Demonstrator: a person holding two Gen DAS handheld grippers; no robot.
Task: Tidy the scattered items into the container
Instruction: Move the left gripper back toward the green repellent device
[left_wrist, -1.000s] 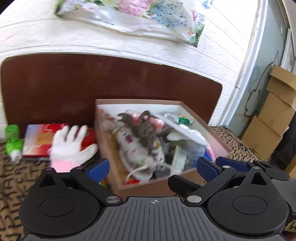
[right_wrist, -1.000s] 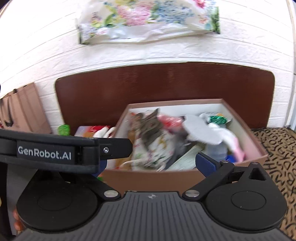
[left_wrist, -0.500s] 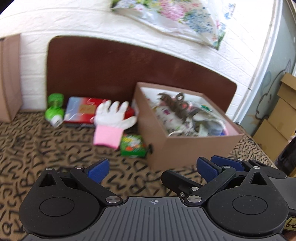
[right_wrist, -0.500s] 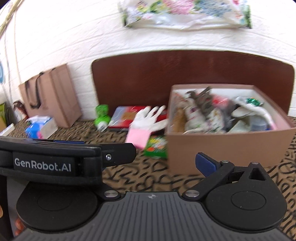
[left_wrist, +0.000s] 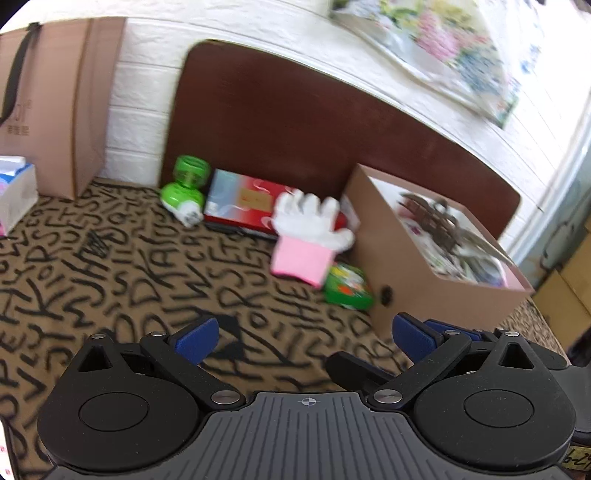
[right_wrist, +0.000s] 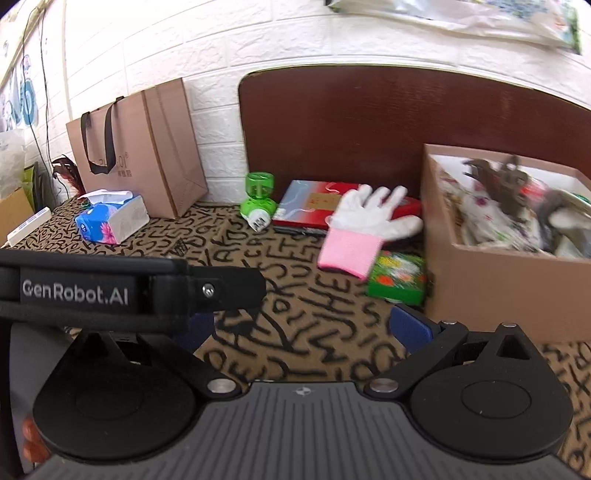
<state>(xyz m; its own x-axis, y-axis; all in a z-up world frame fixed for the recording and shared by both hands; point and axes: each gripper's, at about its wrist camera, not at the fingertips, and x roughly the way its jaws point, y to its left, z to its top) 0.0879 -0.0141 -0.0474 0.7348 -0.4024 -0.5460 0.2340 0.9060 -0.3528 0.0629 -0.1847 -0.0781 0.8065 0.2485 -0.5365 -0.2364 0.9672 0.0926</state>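
Jaws of each hand-held gripper, left (left_wrist: 306, 338) and right (right_wrist: 306, 325), gape wide, holding nothing.

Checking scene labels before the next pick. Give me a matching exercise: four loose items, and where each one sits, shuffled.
Items:
1. white glove with pink cuff
2. green packet
3. green plug-in device
4. tissue pack

Places:
A. beside the paper bag
B. against the brown box wall, on the cloth
C. draped over the red flat box
D. left of the red flat box, by the headboard

Pairs: 1-C, 2-B, 3-D, 4-A
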